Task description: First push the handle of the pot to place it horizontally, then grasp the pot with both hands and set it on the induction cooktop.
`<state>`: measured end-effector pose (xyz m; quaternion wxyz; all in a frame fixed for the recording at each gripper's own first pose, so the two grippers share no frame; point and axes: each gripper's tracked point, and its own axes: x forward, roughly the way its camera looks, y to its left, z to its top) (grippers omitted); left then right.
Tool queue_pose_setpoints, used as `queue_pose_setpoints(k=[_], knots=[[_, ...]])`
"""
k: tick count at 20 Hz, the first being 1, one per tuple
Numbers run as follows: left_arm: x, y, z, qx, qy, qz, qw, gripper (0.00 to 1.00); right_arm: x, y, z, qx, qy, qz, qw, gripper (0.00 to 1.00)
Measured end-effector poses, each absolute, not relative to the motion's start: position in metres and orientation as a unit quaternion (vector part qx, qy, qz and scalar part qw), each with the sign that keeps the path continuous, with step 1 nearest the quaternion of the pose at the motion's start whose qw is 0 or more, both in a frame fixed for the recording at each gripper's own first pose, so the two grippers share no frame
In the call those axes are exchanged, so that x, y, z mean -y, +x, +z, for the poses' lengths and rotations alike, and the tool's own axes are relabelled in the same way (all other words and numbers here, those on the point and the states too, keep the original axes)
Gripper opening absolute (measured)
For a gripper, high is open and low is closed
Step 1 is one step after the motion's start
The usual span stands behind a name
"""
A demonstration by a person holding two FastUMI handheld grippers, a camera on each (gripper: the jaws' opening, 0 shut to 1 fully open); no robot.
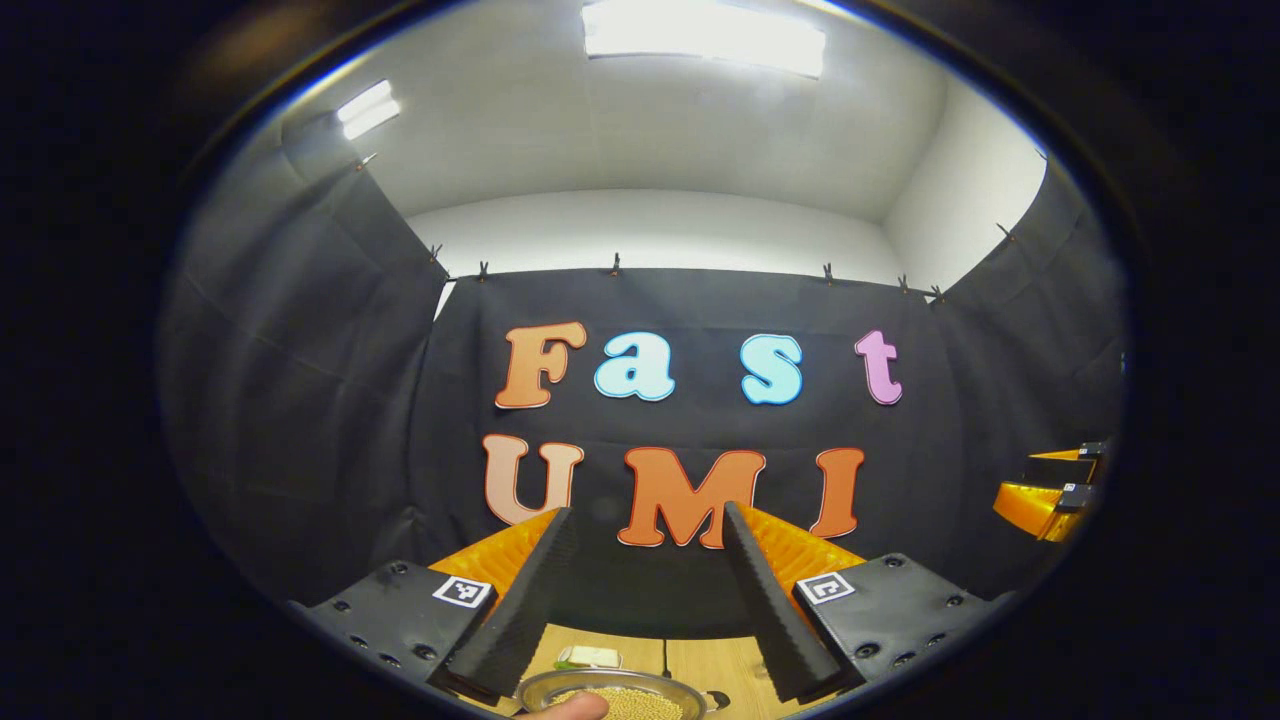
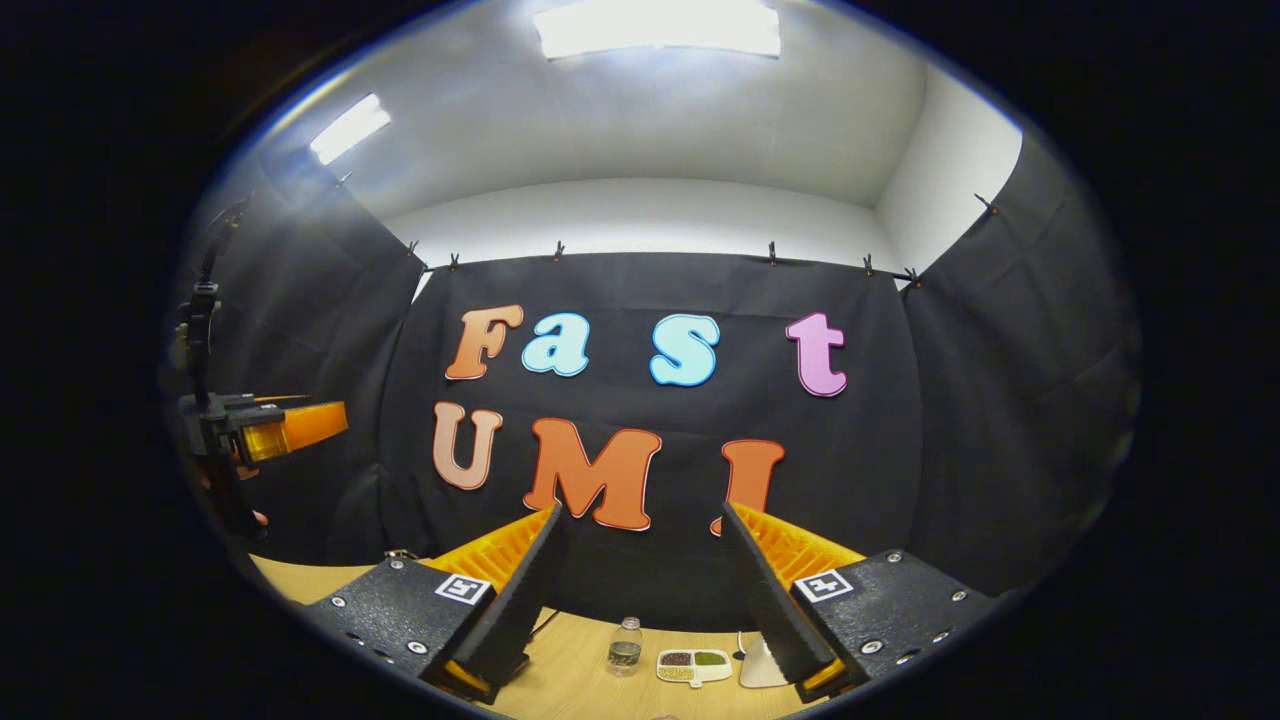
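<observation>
Below your left gripper [image 1: 645,540], whose fingers stand apart and empty, the pot [image 1: 610,695] of pale grains sits on the wooden table [image 1: 700,665]; your right gripper [image 2: 640,540], likewise spread, points over a small bottle [image 2: 625,645] and a divided dish [image 2: 694,666]

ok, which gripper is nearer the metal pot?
Left. The left gripper hangs just above the metal pot, pot between its open fingers; the right gripper is off to the side, higher up.
</observation>
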<state>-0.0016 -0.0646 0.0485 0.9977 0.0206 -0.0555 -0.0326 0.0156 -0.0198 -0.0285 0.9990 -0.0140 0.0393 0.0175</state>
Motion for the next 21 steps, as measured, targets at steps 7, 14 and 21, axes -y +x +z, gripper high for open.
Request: queue_pose_setpoints(k=[7, 14, 21], knots=[[0.060, -0.006, 0.054, 0.081, 0.040, -0.015, 0.996, 0.95, 0.019, 0.013, -0.028, -0.037, -0.028, 0.012, 0.999, 0.95], [0.058, -0.011, 0.067, 0.115, 0.054, -0.010, 0.992, 0.98, 0.016, 0.013, -0.027, -0.036, -0.037, 0.005, 0.999, 0.95], [0.054, -0.011, 0.062, 0.112, 0.045, -0.012, 0.993, 0.98, 0.011, 0.020, -0.017, -0.008, -0.054, 0.003, 0.999, 0.95]])
